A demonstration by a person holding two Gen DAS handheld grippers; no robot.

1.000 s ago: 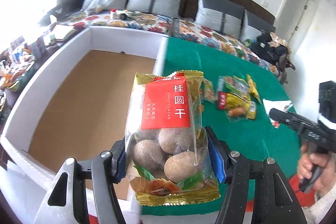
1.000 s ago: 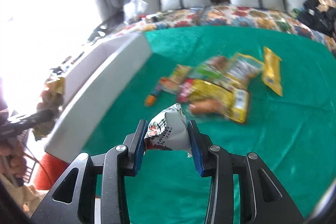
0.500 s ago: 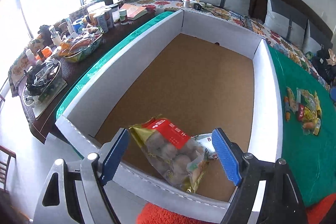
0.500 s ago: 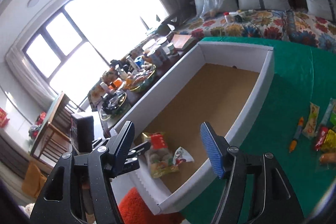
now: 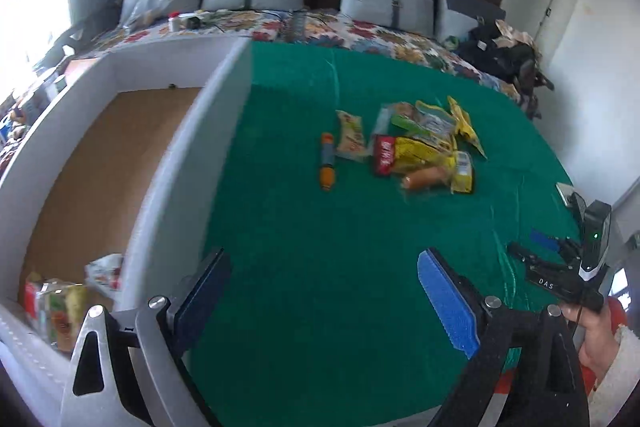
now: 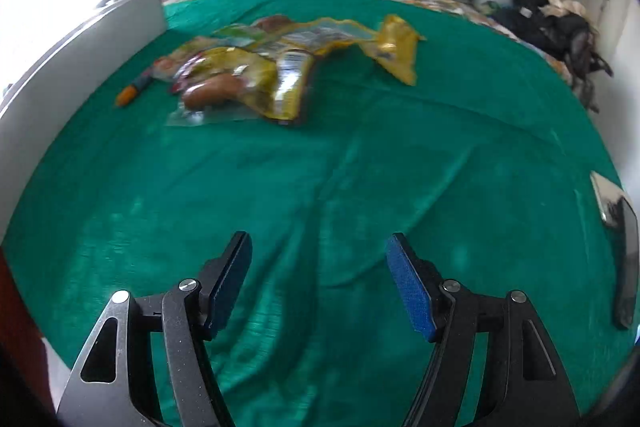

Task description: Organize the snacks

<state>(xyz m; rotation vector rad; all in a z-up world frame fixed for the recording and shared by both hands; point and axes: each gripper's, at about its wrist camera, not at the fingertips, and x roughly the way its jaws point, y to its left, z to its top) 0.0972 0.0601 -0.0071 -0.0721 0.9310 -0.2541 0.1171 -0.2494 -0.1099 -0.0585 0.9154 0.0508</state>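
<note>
A pile of snack packets [image 5: 416,151] [image 6: 260,75] lies on the green cloth, with an orange stick [image 5: 327,167] and a sausage [image 5: 424,179] at its near side. The white box [image 5: 192,155] with a brown floor stands to the left. In its near corner lie a red-labelled longan bag [image 5: 52,307] and a white packet [image 5: 106,269]. My left gripper [image 5: 322,259] hangs over bare cloth beside the box wall, its jaws opening with nothing between them. My right gripper [image 6: 318,239] [image 5: 534,246] is open and empty above the cloth, short of the pile.
A dark flat device [image 6: 624,247] lies on the cloth at the right edge. A person's hand [image 5: 596,339] holds the right gripper. Grey pillows, a floral cover and a black bag [image 5: 504,55] lie behind the cloth. The box wall [image 6: 80,43] borders the left.
Both grippers carried their packets over the box, opened and let them drop into its near corner. Both then swung back right over the green cloth, empty.
</note>
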